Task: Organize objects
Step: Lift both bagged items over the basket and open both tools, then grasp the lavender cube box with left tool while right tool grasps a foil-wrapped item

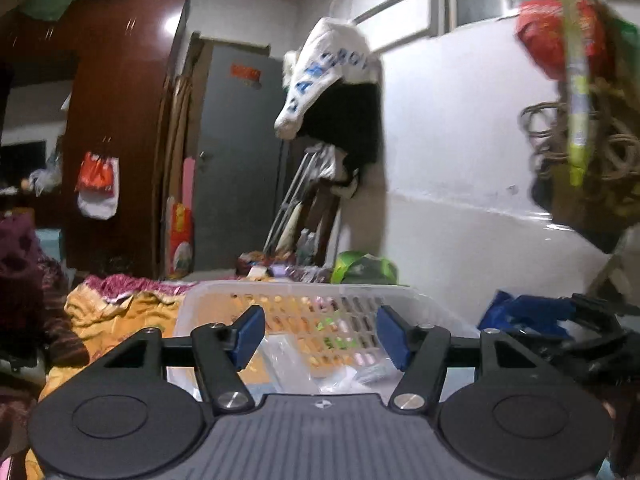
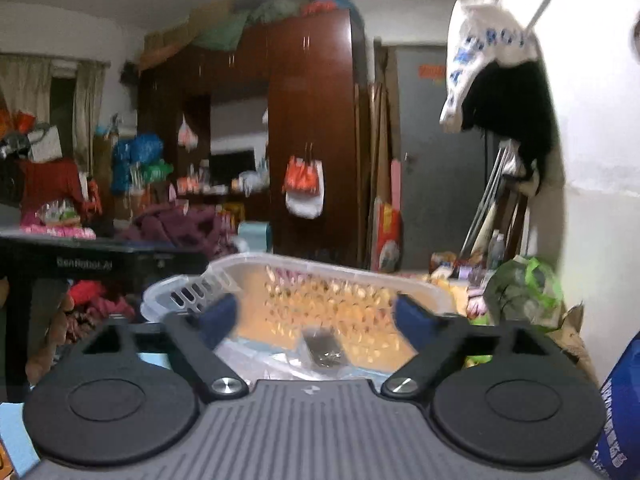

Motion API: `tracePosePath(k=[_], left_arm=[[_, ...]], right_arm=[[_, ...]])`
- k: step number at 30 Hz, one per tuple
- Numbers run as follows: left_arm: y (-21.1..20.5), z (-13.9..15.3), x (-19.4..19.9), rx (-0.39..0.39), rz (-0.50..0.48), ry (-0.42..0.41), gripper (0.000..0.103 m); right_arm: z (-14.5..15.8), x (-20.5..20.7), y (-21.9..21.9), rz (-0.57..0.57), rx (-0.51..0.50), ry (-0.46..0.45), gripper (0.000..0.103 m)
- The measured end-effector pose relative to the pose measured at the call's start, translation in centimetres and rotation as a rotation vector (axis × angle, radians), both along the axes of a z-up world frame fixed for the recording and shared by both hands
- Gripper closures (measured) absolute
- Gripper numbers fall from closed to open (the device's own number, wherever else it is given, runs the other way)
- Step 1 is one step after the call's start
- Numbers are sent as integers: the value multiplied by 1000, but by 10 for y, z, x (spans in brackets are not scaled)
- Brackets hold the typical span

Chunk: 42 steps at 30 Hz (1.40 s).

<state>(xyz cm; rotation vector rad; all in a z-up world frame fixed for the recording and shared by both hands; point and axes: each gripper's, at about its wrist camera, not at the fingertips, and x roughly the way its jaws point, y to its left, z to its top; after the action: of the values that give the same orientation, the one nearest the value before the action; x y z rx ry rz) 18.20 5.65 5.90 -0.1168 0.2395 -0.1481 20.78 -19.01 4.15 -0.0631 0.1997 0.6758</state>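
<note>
A clear slotted plastic basket (image 1: pixel 304 292) lies on the bed in front of both grippers; it also shows in the right wrist view (image 2: pixel 424 290). Clear plastic packets (image 1: pixel 288 356) lie inside it. A small dark packet (image 2: pixel 325 347) lies in the basket in the right wrist view. My left gripper (image 1: pixel 320 338) is open and empty, just over the basket's near edge. My right gripper (image 2: pixel 316 318) is open and empty, over the basket's near edge. The other gripper (image 1: pixel 592 332) shows at the right of the left wrist view.
An orange-yellow quilt (image 1: pixel 116 312) covers the bed. A green bag (image 1: pixel 364 266) and small clutter sit beyond the basket by the white wall (image 1: pixel 460 160). A blue bag (image 2: pixel 624 408) is at the right. A black box (image 2: pixel 84 262) stands at the left. A brown wardrobe (image 2: pixel 312 128) stands behind.
</note>
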Motion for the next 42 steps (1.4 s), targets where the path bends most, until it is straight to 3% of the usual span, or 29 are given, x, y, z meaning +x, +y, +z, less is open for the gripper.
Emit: tracePosePath(k=[2, 6, 9, 12, 17, 20, 22, 24, 26, 27, 37, 42], left_arm=[[0, -12, -34, -28, -24, -18, 25], [-19, -48, -103, -27, -87, -49, 23], [-31, -63, -125, -25, -80, -48, 23], [-40, -73, -123, -31, -75, -2, 23], [-54, -82, -113, -6, -94, 31, 23], [-61, -90, -107, 13, -88, 52, 23], [-64, -93, -102, 13, -90, 66, 23], [-66, -97, -98, 23, -63, 84, 24], [-63, -99, -94, 3, -61, 100, 52], [-61, -100, -93, -17, -70, 109, 58], [-43, -90, -108, -78, -84, 1, 59], [-26, -66, -113, -113, -97, -67, 59]], right_arm=[[-10, -17, -25, -36, 14, -15, 4], [-50, -22, -60, -128, -40, 50, 2], [-76, -14, -69, -150, -72, 123, 3], [-89, -5, -65, -134, -73, 177, 7], [-91, 3, -55, -125, -78, 193, 13], [-94, 9, -54, -121, -84, 219, 33], [-94, 10, -55, -110, -75, 232, 65], [-94, 9, -56, -108, -75, 235, 65], [-93, 7, -54, -114, -80, 219, 65], [-92, 6, -53, -116, -85, 208, 66], [-82, -20, -59, -118, -39, 120, 68], [-56, -47, -61, -90, 12, 51, 68]])
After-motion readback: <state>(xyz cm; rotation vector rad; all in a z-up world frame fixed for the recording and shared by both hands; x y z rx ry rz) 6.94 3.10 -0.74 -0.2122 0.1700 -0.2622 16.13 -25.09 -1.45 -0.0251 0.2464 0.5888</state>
